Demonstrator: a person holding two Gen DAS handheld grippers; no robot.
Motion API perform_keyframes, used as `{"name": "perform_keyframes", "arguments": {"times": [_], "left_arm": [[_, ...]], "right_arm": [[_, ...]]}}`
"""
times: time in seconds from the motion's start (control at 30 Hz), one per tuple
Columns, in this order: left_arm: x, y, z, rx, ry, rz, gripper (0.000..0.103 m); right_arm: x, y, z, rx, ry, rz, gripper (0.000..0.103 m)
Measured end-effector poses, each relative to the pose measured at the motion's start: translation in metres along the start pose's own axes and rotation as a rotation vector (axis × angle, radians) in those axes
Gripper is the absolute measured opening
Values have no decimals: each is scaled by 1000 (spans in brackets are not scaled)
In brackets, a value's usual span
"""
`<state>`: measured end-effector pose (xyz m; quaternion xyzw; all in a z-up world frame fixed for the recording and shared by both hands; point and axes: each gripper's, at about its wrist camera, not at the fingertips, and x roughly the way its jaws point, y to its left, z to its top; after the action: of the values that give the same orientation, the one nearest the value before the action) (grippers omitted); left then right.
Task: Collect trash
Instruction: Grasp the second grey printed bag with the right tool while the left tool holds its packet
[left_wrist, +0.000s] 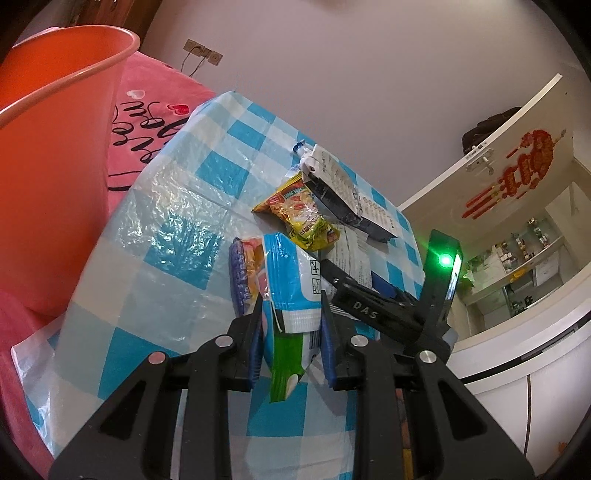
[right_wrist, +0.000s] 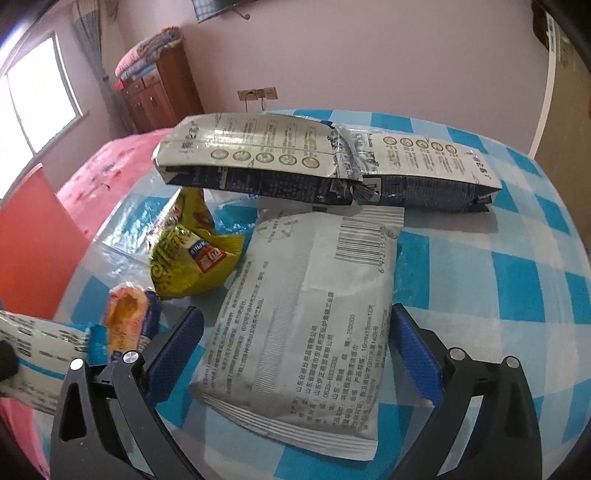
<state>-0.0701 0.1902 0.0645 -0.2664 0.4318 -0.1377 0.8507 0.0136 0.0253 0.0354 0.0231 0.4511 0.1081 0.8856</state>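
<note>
My left hand-held gripper (left_wrist: 291, 332) is pinching a blue, white and green wrapper (left_wrist: 291, 291) between its blue pads (left_wrist: 256, 345), and the pack looks held a little above the checked surface (left_wrist: 177, 229), its lower end hanging below the jaws. Just past it lies a small purple and orange packet (left_wrist: 243, 273), then a crumpled yellow snack bag (left_wrist: 301, 212), and farther back a long flattened dark and white carton (left_wrist: 343, 192) with a spout end. Off to my left stands the orange bin (left_wrist: 55, 147), well apart from the pack and beside a pink bed cover (left_wrist: 155, 125). My right hand-held gripper (right_wrist: 295, 354) is spread wide, its pads (right_wrist: 177, 347) standing either side of a grey-white pouch (right_wrist: 306, 317) printed with a barcode; I cannot tell whether they touch it yet. The pouch lies flat on the surface, near the yellow snack bag and with the long carton lying across beyond its far end. I judge the step in hand to be carrying the first wrapper to the bin while the right side lines up its own pick, with most of the trash still on the surface. Next I would swing the left across until the wrapper hangs over the bin's open mouth before letting go, and close the right on the pouch, gently, since a soft pack like that may buckle or slip.
</note>
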Motion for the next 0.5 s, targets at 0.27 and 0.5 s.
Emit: {"name": "perform_keyframes", "arguments": {"times": [0.27,0.5], "left_arm": [[-1,-2,-3,12,3,-17,27],[-4,-4,-7,27,0,-15,27]], "right_arm": [[-4,3,-8,-41,-12,-38,81],[-17,0,-21,-38,-25,-29,78]]}}
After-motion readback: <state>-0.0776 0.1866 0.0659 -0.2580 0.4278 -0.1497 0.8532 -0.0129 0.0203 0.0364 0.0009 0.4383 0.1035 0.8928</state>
